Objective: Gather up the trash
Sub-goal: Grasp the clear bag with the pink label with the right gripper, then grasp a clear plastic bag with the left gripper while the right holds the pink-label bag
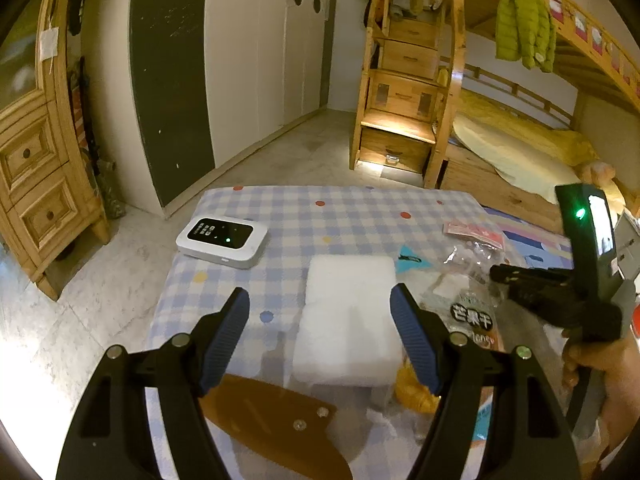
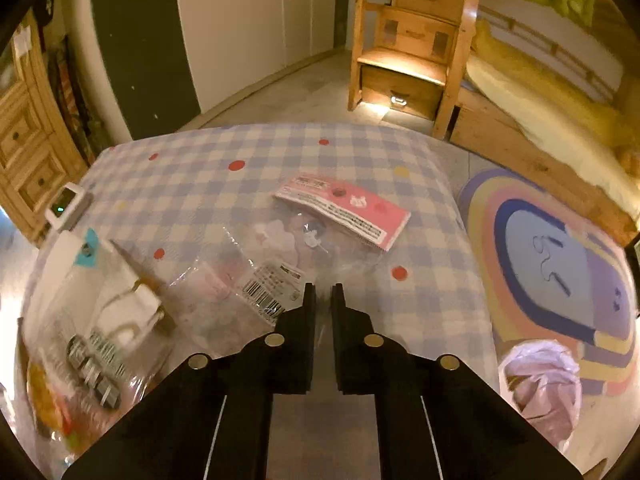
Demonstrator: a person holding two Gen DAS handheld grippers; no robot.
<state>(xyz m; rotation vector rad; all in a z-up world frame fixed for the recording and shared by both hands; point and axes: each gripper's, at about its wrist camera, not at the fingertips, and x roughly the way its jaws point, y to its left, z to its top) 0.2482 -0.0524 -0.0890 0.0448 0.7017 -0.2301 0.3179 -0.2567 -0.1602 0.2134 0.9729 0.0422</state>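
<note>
Left wrist view: my left gripper (image 1: 320,312) hangs spread wide above the blue-and-white checked tablecloth (image 1: 304,216), its blue ribbed pads (image 1: 412,336) apart with nothing pinched; a white foam block (image 1: 350,320) lies on the cloth between and beyond them. Item: white router-like box with dark screen and green light (image 1: 222,242), far left on the cloth. Item: brown flat piece with two metal studs (image 1: 276,428), under the left finger. Item: clear snack bag with black printed label (image 1: 472,316), just right of the foam. My right gripper (image 1: 520,280) shows at the right edge, held in a hand (image 1: 592,364). Right wrist view: right gripper (image 2: 323,296) pressed together over the near edge of a clear crinkled plastic wrapper with a barcode sticker (image 2: 272,288); whether film is caught I cannot tell. Item: pink-headed clear packet (image 2: 344,208) beyond it. Item: pale plastic bag (image 2: 544,384) on the floor beside a multicoloured rug (image 2: 552,260).
</note>
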